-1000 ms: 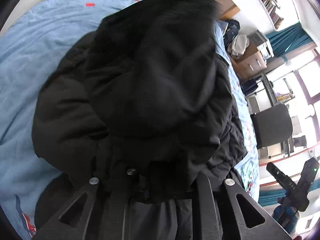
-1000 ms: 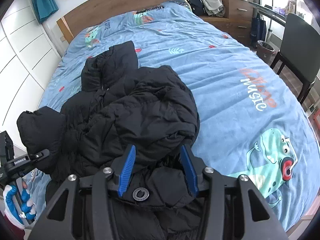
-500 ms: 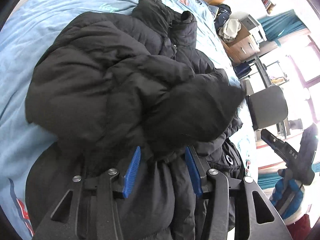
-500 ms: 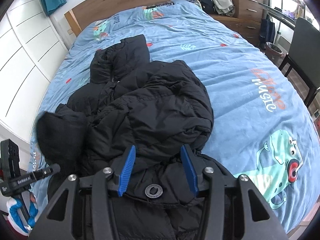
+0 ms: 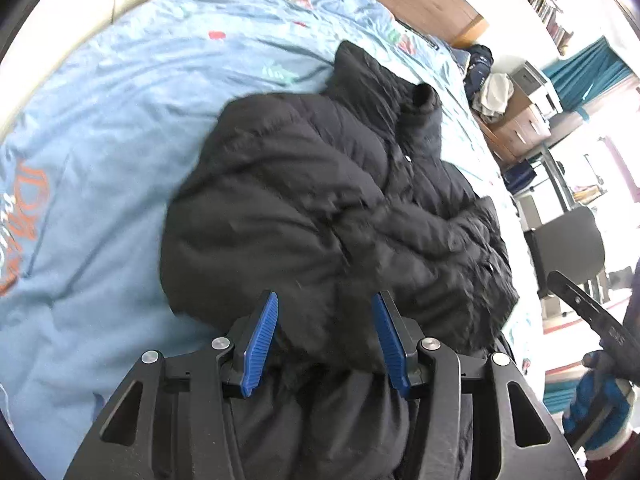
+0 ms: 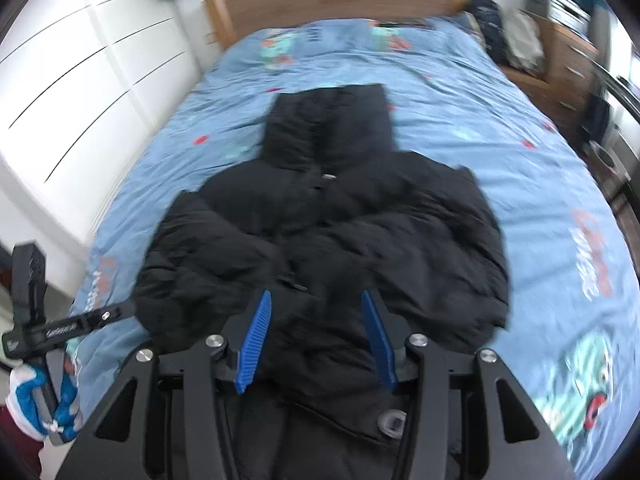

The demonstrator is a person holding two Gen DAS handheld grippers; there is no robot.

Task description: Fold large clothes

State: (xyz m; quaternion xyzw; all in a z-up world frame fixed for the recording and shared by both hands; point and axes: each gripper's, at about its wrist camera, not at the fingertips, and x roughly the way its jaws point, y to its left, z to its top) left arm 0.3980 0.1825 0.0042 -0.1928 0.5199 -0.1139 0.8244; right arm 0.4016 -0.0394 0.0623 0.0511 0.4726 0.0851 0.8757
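Jacket: the black puffer jacket (image 6: 324, 248) lies on the blue bed cover (image 6: 560, 184), hood (image 6: 328, 128) pointing at the wooden headboard (image 6: 332, 0), hem nearest the cameras.

Left sleeve: a second ago it hung bunched up in front of the left wrist camera, hiding most of the bed; now it lies across the chest of the jacket, with its cuff near the middle.

Left gripper: the left gripper (image 5: 324, 336) was clamped on that sleeve and its jaws have just been opening. The blue pads now stand apart, with dark fabric seen between them but none pressed. It has let go!

Right gripper: the right gripper (image 6: 316, 340) hovers over the hem, jaws about half apart as before, holding nothing. Its view has swung from the jacket's right side to square over the centre line.

Shape now: both sleeves look tucked inward, the body a rough rectangle, still puffy and uneven.

What it means: the sleeve fold looks done, I'd say. The likely next job is taking the hem and folding the body up toward the hood.

Room: a dresser (image 6: 568, 60) and white wardrobe doors (image 6: 80, 80) flank the bed.
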